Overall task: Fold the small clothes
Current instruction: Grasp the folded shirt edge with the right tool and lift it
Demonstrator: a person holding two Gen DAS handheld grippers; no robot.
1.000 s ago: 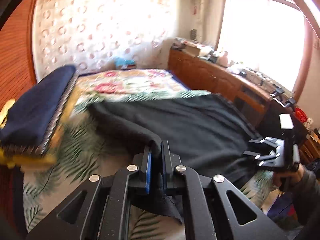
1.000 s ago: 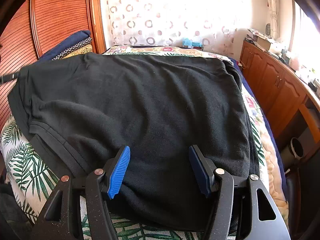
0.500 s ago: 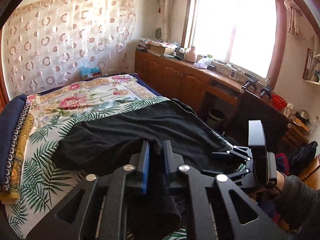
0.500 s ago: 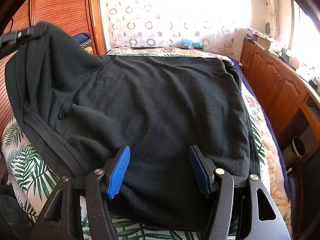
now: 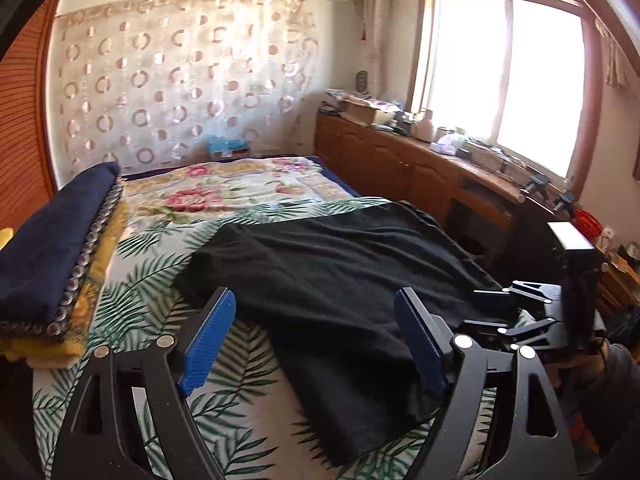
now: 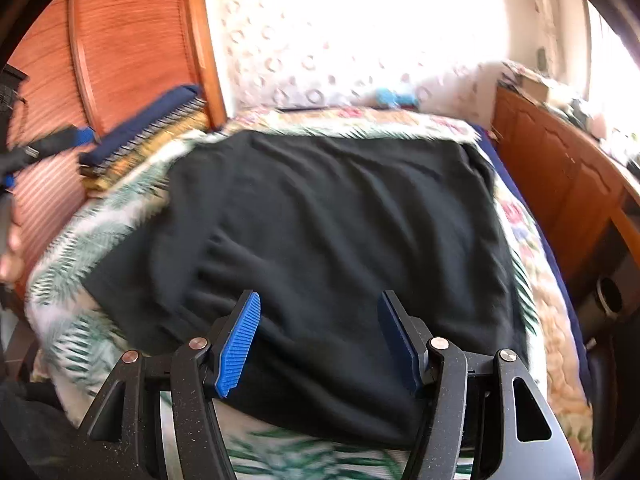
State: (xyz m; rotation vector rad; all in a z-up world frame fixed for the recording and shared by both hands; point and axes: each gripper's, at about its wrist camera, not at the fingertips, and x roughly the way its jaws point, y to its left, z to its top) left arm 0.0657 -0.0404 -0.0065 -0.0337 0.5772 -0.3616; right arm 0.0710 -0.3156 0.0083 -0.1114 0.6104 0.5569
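Note:
A black garment [image 5: 340, 276] lies folded over on the leaf-print bedspread [image 5: 132, 280]; it also fills the middle of the right wrist view [image 6: 340, 232]. My left gripper [image 5: 316, 340] is open and empty, just above the garment's near left edge. My right gripper [image 6: 320, 340] is open and empty over the garment's near edge. The right gripper also shows at the right of the left wrist view [image 5: 532, 320]. The left gripper shows blurred at the left edge of the right wrist view [image 6: 44, 148].
A stack of folded navy and yellow blankets [image 5: 56, 256] sits at the bed's left side against a wooden wardrobe [image 6: 132, 40]. A wooden cabinet [image 5: 404, 164] with clutter runs along the right under the window. A bin [image 6: 612, 296] stands beside the bed.
My left gripper carried the garment's left side over to the right, then opened and let it go. The garment now lies folded. The right gripper stayed open and shifted slightly.

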